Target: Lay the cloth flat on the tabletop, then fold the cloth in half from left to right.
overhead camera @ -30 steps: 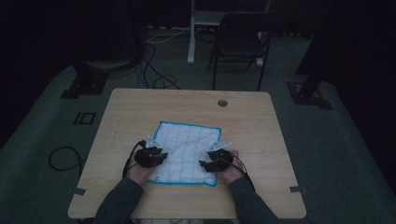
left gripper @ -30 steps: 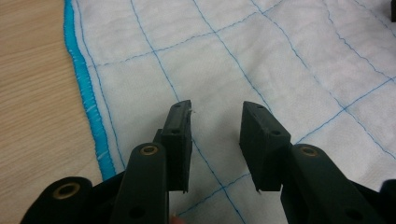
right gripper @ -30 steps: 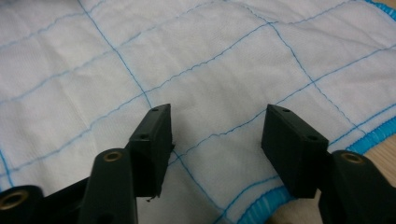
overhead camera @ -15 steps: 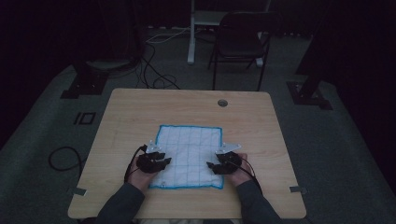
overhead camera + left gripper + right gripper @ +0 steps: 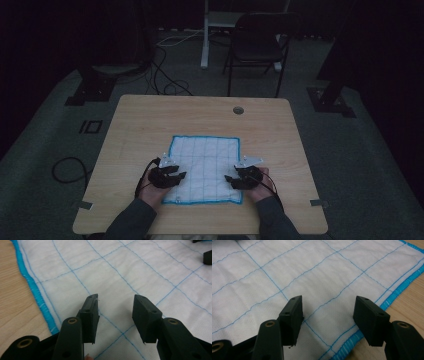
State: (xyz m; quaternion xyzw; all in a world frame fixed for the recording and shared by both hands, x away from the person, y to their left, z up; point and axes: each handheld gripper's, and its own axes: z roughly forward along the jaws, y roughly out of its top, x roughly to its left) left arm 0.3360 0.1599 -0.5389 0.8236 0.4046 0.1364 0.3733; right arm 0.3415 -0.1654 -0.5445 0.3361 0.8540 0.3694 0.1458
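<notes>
A white cloth (image 5: pixel 205 162) with thin blue grid lines and a blue hem lies flat on the wooden table (image 5: pixel 140 125). My left gripper (image 5: pixel 179 175) rests low over the cloth's near left part. Its jaws have just been opening, and the cloth (image 5: pixel 125 270) lies under my left gripper (image 5: pixel 115 300) with nothing pinched. My right gripper (image 5: pixel 229 179) sits over the near right part, beside the hem. It stands open over the cloth (image 5: pixel 312 270), and my right gripper (image 5: pixel 327 302) grips nothing. A jaw of the right gripper (image 5: pixel 207 256) shows far off in the left gripper view.
A round cable hole (image 5: pixel 238 110) sits near the table's far edge. Beyond the table stand a dark chair (image 5: pixel 257 45) and a white post (image 5: pixel 205 35). Cables (image 5: pixel 165 65) and stand bases (image 5: pixel 92 87) lie on the grey floor.
The cloth has gone from a skewed shape to a flat, squared rectangle. The right gripper has shifted a little toward the right hem. The left hand stays near the left edge.
</notes>
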